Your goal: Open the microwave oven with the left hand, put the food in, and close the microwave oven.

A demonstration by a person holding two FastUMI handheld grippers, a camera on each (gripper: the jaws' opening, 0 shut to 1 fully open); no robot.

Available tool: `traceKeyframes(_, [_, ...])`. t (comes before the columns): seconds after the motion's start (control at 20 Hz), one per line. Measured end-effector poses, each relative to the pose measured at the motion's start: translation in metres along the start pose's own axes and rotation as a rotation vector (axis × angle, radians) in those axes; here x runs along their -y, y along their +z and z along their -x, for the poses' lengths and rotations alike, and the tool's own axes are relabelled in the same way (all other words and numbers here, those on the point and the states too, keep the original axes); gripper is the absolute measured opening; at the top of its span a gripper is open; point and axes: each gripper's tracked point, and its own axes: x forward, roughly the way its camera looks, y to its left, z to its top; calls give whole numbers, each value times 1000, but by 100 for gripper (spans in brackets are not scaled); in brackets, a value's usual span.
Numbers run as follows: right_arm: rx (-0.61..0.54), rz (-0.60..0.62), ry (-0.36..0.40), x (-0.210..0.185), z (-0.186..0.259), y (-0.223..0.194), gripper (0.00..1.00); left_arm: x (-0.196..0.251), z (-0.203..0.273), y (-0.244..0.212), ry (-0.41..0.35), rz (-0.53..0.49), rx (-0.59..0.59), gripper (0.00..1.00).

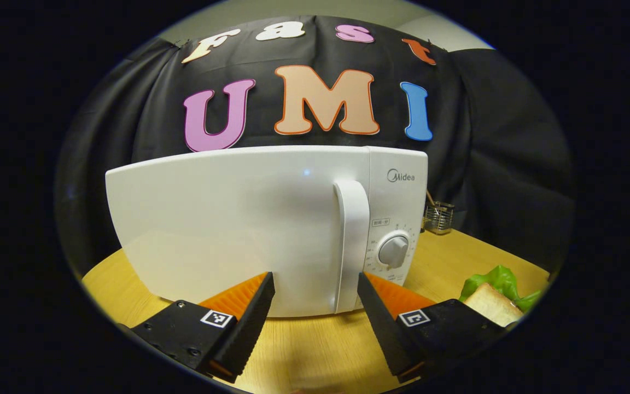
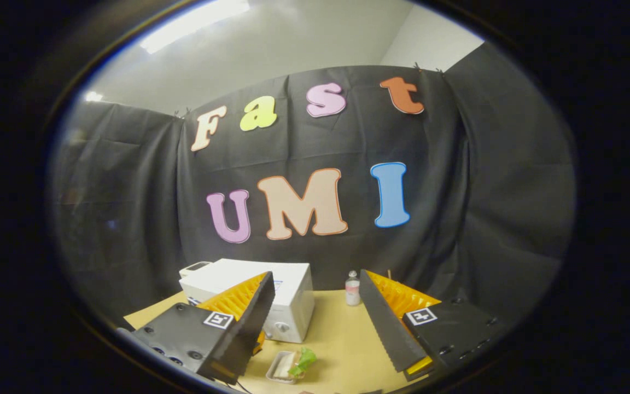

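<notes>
A white microwave oven (image 1: pixel 227 230) stands on the wooden table with its door closed; its vertical handle (image 1: pixel 352 246) sits just left of the round dial (image 1: pixel 393 251). My left gripper (image 1: pixel 315 282) is open close in front of the door, its fingers to either side of the handle's lower part and not touching it. The food, a sandwich with green lettuce (image 1: pixel 494 295), lies to the right of the microwave. In the right gripper view the microwave (image 2: pixel 287 295) is farther off and the sandwich rests in a small clear tray (image 2: pixel 292 365). My right gripper (image 2: pixel 315 306) hangs open high above the table.
A wire holder with sticks (image 1: pixel 438 216) stands behind the microwave at the right. A small bottle (image 2: pixel 352 288) stands at the table's back edge. The wooden table (image 1: pixel 304 350) has free surface in front of the microwave.
</notes>
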Motion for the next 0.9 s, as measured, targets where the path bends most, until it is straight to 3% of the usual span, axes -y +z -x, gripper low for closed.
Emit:
traceKeyframes(0.15, [-9, -3, -3, 1, -1, -4, 92, 12, -4, 6, -40, 21, 24, 92])
traceKeyframes(0.2, [-15, 0, -4, 1, -2, -6, 92, 12, -7, 5, -38, 20, 19, 82])
traceKeyframes(0.3, [-30, 10, -8, 2, -2, -12, 91, 14, -12, 4, -31, 27, 8, 75])
traceKeyframes(0.35, [-35, 15, -9, 3, -2, -14, 98, 16, -14, 4, -31, 32, 7, 73])
traceKeyframes(0.4, [-39, 18, -10, 3, -2, -15, 92, 17, -17, 3, -27, 37, 3, 67])
traceKeyframes(0.55, [-43, 20, -12, 6, -2, -16, 92, 34, -22, 1, -90, 87, 10, 64])
traceKeyframes(0.65, [-42, 23, -13, 8, -2, -17, 92, 34, -25, -4, -66, 80, -3, 67])
traceKeyframes(0.8, [-43, 20, -14, 13, -2, -21, 92, 36, -28, -4, -49, 29, -10, 58])
traceKeyframes(0.85, [-47, 15, -12, 14, -3, -24, 92, 29, -28, -4, -24, 17, -8, 55])
traceKeyframes(0.9, [-53, 12, -8, 15, -4, -27, 92, 27, -29, -5, -21, 26, -11, 39])
